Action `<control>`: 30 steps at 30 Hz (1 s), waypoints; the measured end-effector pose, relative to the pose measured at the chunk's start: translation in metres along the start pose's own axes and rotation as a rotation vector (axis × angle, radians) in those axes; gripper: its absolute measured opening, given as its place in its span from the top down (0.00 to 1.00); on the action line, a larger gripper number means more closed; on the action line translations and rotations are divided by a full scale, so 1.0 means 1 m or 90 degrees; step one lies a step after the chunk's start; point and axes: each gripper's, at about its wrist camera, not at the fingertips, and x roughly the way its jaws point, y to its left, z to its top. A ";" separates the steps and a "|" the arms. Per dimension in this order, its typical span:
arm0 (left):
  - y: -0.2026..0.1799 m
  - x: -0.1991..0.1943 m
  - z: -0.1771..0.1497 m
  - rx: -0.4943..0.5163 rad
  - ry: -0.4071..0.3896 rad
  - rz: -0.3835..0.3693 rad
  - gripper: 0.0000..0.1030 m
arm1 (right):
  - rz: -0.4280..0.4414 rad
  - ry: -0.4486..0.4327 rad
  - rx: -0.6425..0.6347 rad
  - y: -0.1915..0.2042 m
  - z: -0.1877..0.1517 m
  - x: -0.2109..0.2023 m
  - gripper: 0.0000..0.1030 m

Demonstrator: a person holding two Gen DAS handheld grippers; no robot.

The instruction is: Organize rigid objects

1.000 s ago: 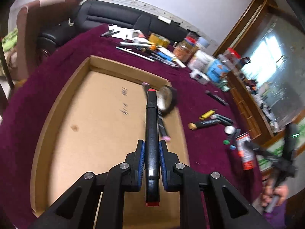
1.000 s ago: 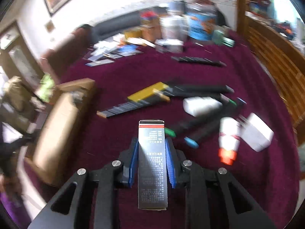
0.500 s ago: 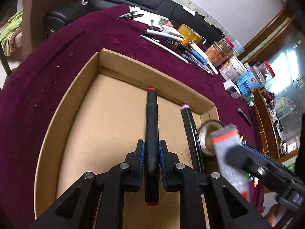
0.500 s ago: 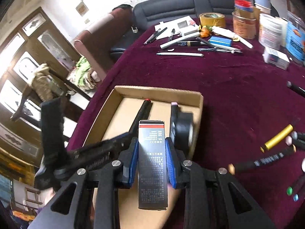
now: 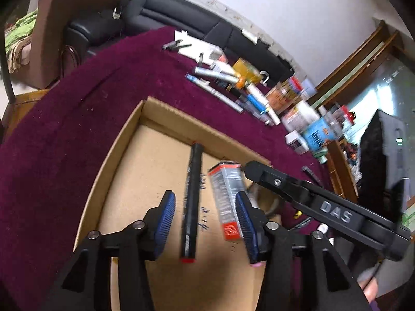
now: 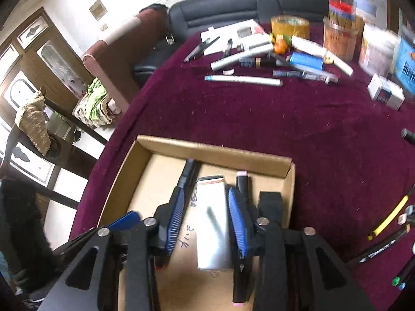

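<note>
A shallow cardboard box (image 5: 166,108) (image 6: 207,150) lies on the purple cloth. My left gripper (image 5: 205,223) is open above it; a black marker with red ends (image 5: 192,202) lies loose between its jaws on the box floor. My right gripper (image 6: 207,223) is open too, with a grey carton with a red band (image 6: 211,220) (image 5: 227,199) lying between its jaws, beside the marker. A black marker with pink ends (image 6: 241,233) and a black tape roll (image 6: 271,204) lie in the box at its right side.
Pens, tubes, a yellow tape roll (image 6: 289,26) and jars (image 6: 339,39) crowd the table's far side. More markers and a yellow pen (image 6: 389,217) lie right of the box. A black sofa (image 5: 181,18) and a chair stand beyond the table.
Both grippers have opened. The red-ended marker has dropped from the left gripper onto the box floor, and the grey carton now sits loose between the right jaws inside the box.
</note>
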 end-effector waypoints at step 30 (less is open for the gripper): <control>-0.176 0.007 -0.157 0.160 0.136 -0.128 0.14 | -0.185 -0.212 0.350 -0.339 -0.186 -0.224 0.45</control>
